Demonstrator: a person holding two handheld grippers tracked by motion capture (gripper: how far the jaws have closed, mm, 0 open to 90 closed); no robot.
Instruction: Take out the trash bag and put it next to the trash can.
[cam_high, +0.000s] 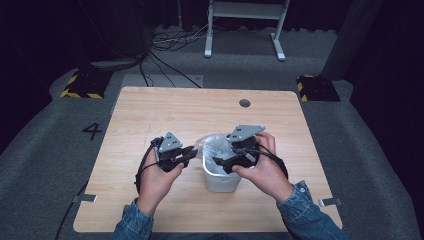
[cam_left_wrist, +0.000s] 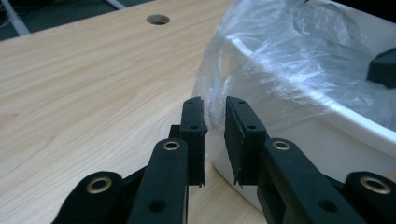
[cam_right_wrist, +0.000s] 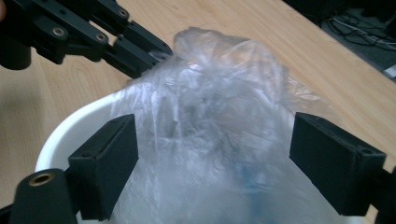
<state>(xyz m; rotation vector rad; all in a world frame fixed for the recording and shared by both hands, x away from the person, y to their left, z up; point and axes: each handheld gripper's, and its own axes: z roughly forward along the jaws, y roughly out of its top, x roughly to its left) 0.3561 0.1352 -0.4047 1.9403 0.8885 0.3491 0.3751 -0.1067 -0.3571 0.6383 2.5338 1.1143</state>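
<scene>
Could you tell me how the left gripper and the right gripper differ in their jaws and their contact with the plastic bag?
The left gripper has its jaws nearly together, pinching an edge of the clear plastic bag outside the white bin. The right gripper has its jaws spread wide, the bag between them but untouched by the pads. The left sits beside the bin, the right above its opening. Both are black and hand-held.

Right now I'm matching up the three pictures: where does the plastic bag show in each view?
High view: the bag sits mid-table, in the white bin, between the two grippers.
Left gripper view: the bag is upper right, its edge reaching down between the jaw tips.
Right gripper view: the bag is centre, between the wide-apart jaws.
Shared landmark: the bin's white rim.
</scene>
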